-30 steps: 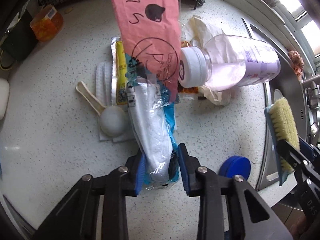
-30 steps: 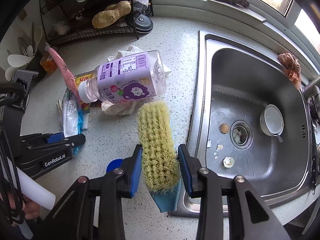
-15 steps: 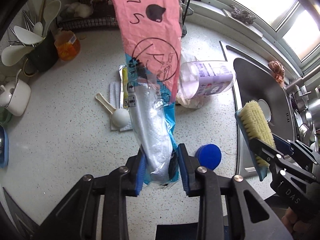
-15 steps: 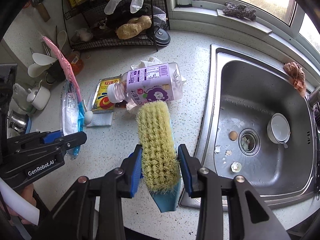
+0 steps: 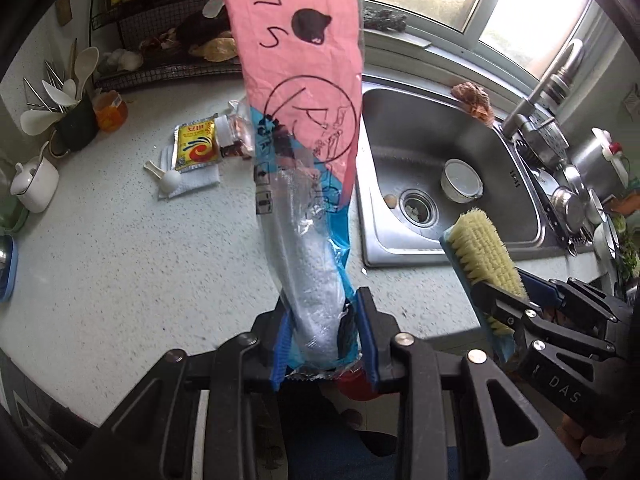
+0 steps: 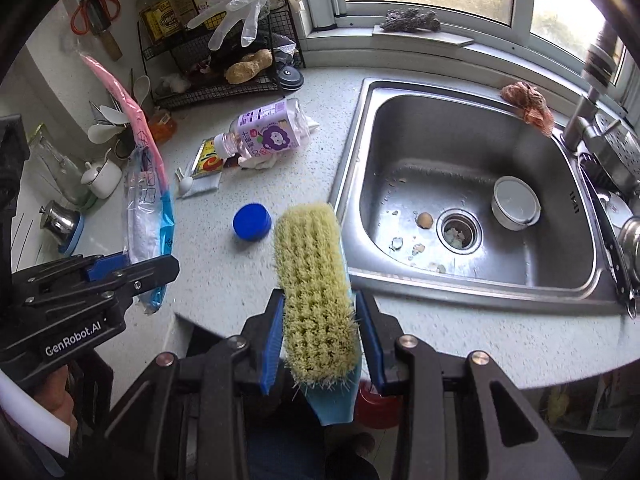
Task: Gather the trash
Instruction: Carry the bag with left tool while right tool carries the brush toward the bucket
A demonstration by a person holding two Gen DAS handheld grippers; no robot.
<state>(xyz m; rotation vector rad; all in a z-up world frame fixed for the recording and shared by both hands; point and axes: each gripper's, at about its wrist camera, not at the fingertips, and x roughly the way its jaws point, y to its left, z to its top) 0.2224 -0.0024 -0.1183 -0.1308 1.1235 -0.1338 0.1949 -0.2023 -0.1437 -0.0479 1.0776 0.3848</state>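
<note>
The left gripper is clenching a light, limp, crinkly pink-and-blue plastic wrapper at its lower end, frame centre; the right gripper is grasping a stiff yellow-bristled scrubbing brush.

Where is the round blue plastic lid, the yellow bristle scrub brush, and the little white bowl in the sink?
Round blue plastic lid [image 6: 252,221], right wrist view, on its flat top.
Yellow bristle scrub brush [image 6: 314,292], right wrist view, middle of the bristles.
Little white bowl [image 6: 516,202], right wrist view, on its upturned base.

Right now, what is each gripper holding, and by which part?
Left gripper: pink-and-blue plastic wrapper, pinched at its bottom end. Right gripper: yellow-bristled scrub brush, clamped across its near end.
</note>
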